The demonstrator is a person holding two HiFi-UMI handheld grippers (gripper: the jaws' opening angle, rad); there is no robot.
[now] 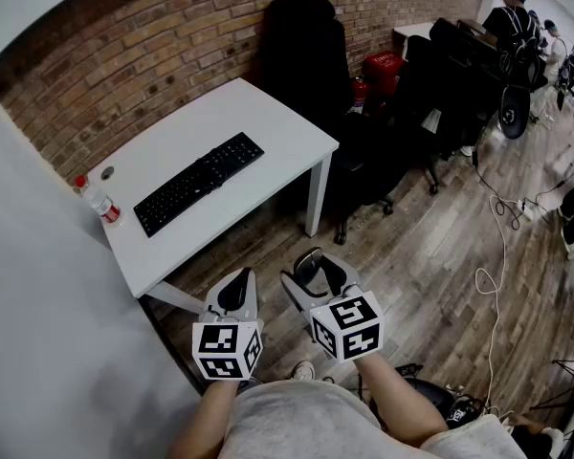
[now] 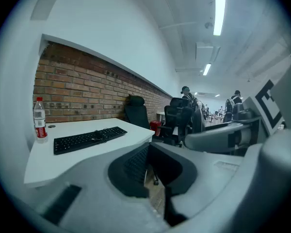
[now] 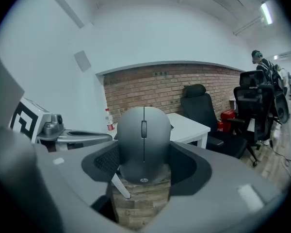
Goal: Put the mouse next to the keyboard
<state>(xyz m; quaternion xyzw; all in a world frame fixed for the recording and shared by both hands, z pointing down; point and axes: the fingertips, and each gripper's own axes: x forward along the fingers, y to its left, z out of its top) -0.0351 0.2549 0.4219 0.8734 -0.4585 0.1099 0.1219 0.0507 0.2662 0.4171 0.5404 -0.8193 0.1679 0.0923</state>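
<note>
1. The right gripper (image 1: pixel 315 266) is squeezed tight on a grey computer mouse (image 3: pixel 144 142). One jaw is on each side of it (the scroll wheel faces that gripper's camera).
2. The mouse is up in the air, low in the middle of the head view, with the wood floor (image 1: pixel 440 256) behind it. It is not on the table and is well apart from the keyboard.
3. The left gripper (image 1: pixel 236 285) is just to the left of the right one. Its jaws are pressed together with nothing in them.
4. The white table (image 1: pixel 268 127) fills the upper left-middle of the head view. It sits against a brick wall (image 1: pixel 163 55).
5. The black keyboard (image 1: pixel 199 182) lies flat on the table. It slants from lower left up to the right.
6. A water bottle (image 1: pixel 101 202) with a red cap stands at the left end of the table. It is near the lower end of the keyboard but not touching it.
7. A black office chair (image 1: pixel 304 41) stands at the top middle, past the table's far end.
8. More black chairs and a person (image 1: pixel 509 8) are in the upper right corner.
</note>
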